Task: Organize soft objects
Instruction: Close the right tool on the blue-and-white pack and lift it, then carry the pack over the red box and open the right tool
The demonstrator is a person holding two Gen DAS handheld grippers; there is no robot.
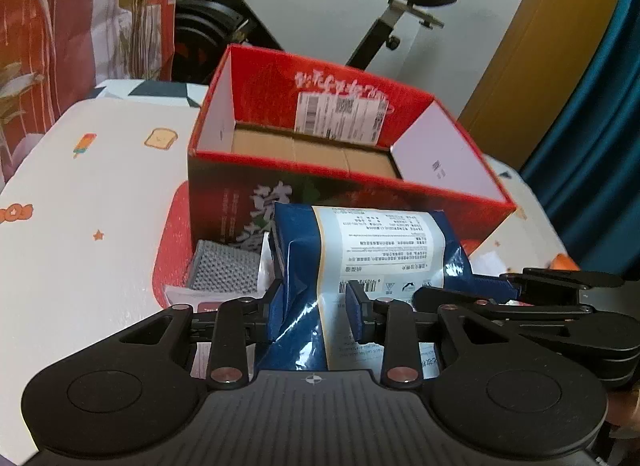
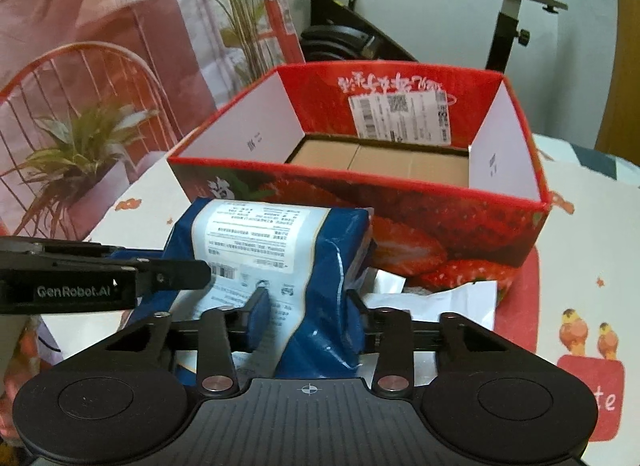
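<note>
A soft blue pack with a white printed label (image 1: 380,242) lies on the table against the front wall of an open red strawberry box (image 1: 352,181). My left gripper (image 1: 314,294) is shut on the pack's near left part, its pads pressing into the wrapper. In the right wrist view, my right gripper (image 2: 308,302) is shut on the same pack (image 2: 264,238), pinching its near right part. The box (image 2: 360,181) stands just beyond, with bare brown cardboard inside. Each gripper's fingers (image 1: 552,280) (image 2: 176,268) show in the other's view beside the pack.
A grey textured pad (image 1: 224,270) and white wrappers (image 2: 440,298) lie by the box's front. The table has a white cartoon-print cloth (image 1: 100,193). An exercise bike (image 1: 400,17) stands behind, a potted plant (image 2: 76,161) at the left, a blue curtain (image 1: 592,145) at the right.
</note>
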